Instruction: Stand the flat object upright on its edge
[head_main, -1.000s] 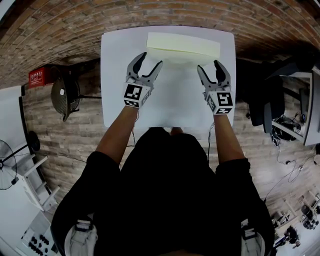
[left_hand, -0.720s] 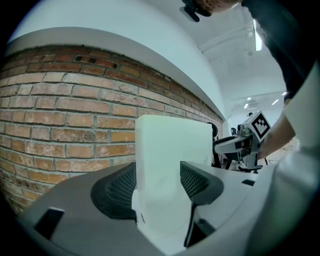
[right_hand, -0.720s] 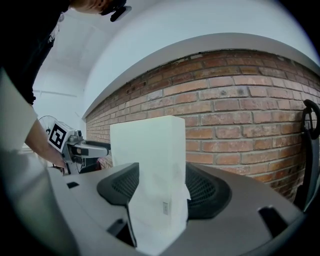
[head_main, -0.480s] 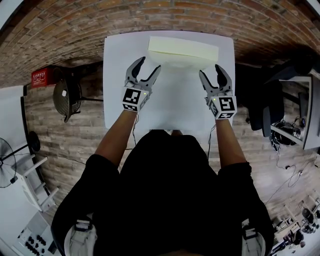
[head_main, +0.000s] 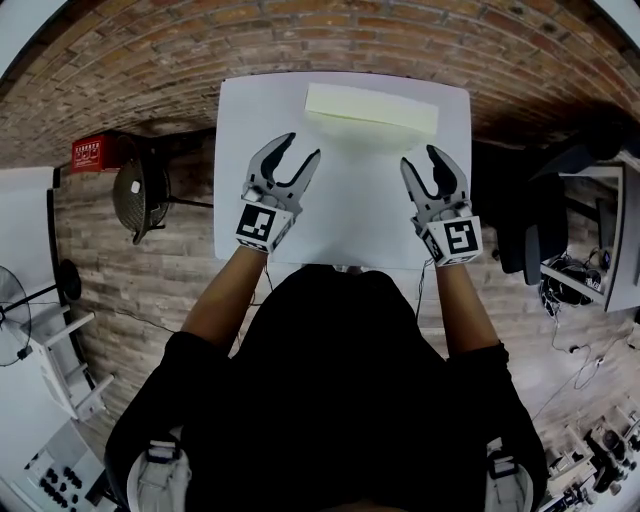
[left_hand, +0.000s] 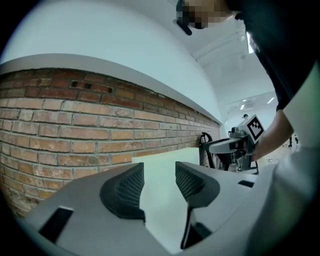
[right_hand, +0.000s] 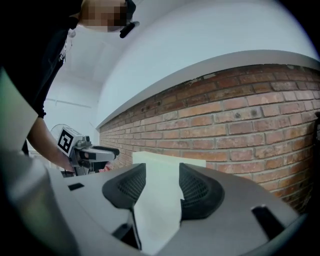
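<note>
A pale yellow slab (head_main: 370, 108) sits at the far edge of the white table (head_main: 350, 220) and looks to rise on its long edge. My left gripper (head_main: 298, 150) hovers short of the slab's left end, apart from it, jaws closing with nothing between them. My right gripper (head_main: 421, 158) hovers short of the right end, also closing on nothing. In the left gripper view the slab (left_hand: 170, 159) shows beyond the gripper (left_hand: 159, 182), with the right gripper (left_hand: 240, 145) off to the side. In the right gripper view the slab (right_hand: 167, 162) stands past the gripper (right_hand: 162, 182).
Brick flooring surrounds the table. A red box (head_main: 92, 152) and a dark round fan (head_main: 135, 195) lie off the table's left side. A black chair (head_main: 530, 225) and a desk (head_main: 610, 230) stand to the right. The person's body covers the table's near edge.
Both grippers have drawn back from the slab toward the person, and their jaws stand narrower than before. The slab has stayed in place.
</note>
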